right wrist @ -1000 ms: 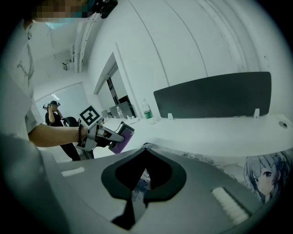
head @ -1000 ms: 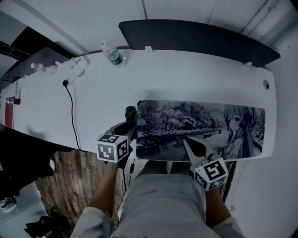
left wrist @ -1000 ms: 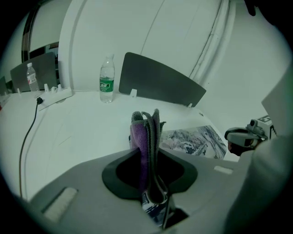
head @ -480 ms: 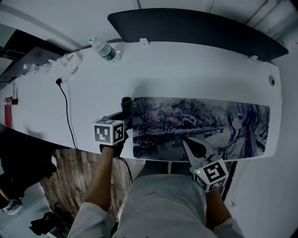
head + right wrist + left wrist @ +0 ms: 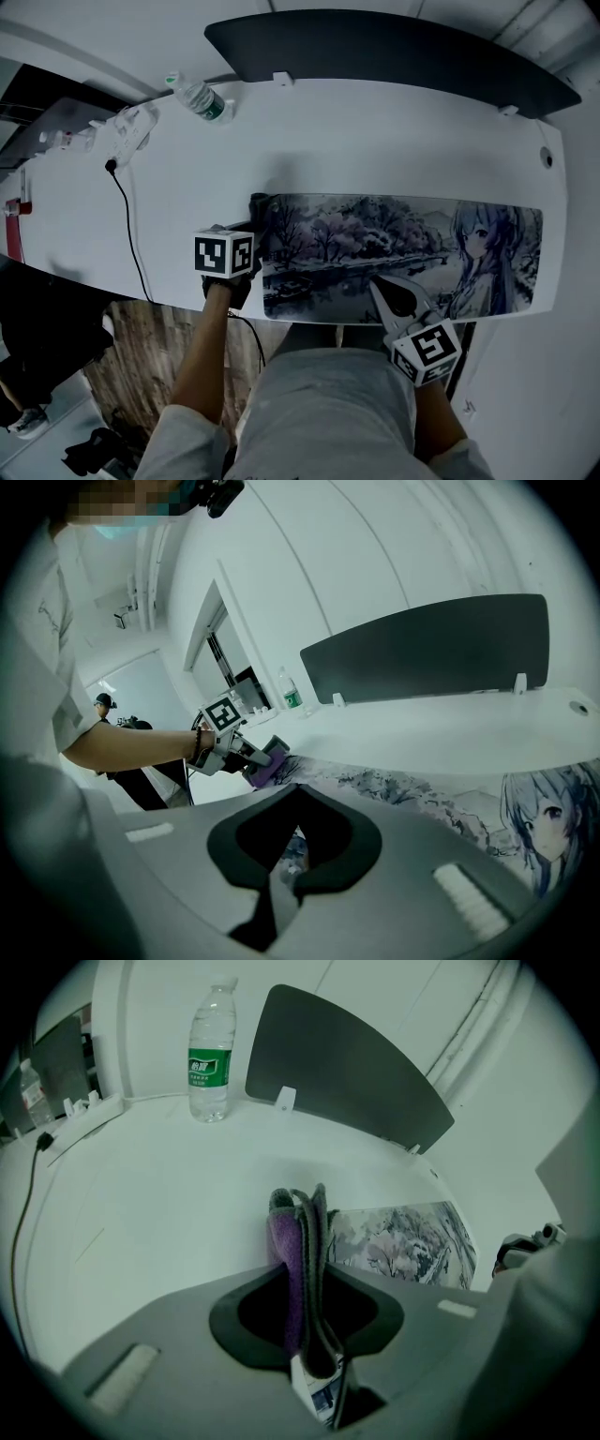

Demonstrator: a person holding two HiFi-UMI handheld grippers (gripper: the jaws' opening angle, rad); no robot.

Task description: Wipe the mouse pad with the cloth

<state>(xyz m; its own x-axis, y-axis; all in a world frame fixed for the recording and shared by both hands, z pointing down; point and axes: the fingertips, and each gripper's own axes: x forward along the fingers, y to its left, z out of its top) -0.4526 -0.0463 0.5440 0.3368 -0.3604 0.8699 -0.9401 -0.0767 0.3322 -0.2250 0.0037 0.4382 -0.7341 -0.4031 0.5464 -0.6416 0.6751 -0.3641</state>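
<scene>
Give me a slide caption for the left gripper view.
Left gripper clamps a purple cloth at the mouse pad's end; water bottle stands behind.

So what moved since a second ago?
The left tongs, shut on the cloth, slid away from the person along the mouse pad's left end, toward its far corner. The right tongs stayed shut, resting on the pad's near edge. The bottle and cable kept their places.

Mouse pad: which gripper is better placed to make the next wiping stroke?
Left. The left gripper is shut on the cloth at the mouse pad's left end, probably ready to sweep across. The right gripper is shut with nothing in it, over the pad's near edge.
</scene>
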